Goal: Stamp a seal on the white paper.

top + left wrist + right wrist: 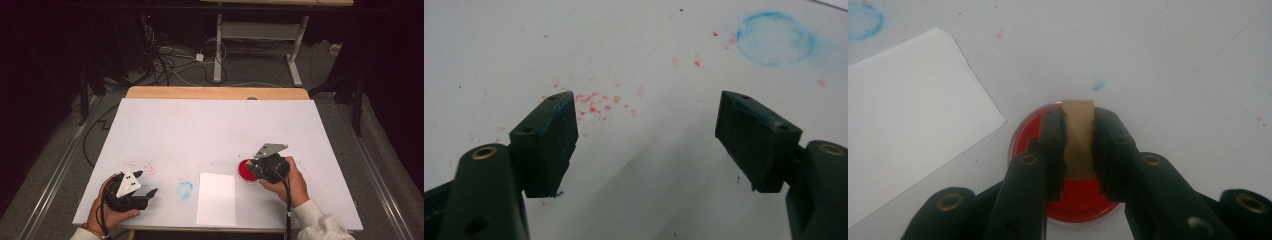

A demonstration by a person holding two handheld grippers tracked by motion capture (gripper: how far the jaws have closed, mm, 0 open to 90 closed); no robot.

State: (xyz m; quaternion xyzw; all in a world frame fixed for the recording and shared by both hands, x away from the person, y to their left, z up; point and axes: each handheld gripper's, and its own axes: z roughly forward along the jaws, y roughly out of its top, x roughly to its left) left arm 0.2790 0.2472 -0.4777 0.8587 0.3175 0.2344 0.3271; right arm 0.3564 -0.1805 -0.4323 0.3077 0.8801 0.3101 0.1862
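Right gripper (1079,150) clamps the wooden stamp (1078,135) over the red ink pad (1075,200), likely to load ink. The paper sheet (216,198) lies just beside, ready for printing. Left gripper (644,145), jaws wide open and empty, waits above the desk (210,125).

The right gripper (1079,145) clamps a tan wooden block (1078,142) between its jaws, directly over a round red ink pad (1075,200). A white paper sheet (908,115) lies just beside the pad.
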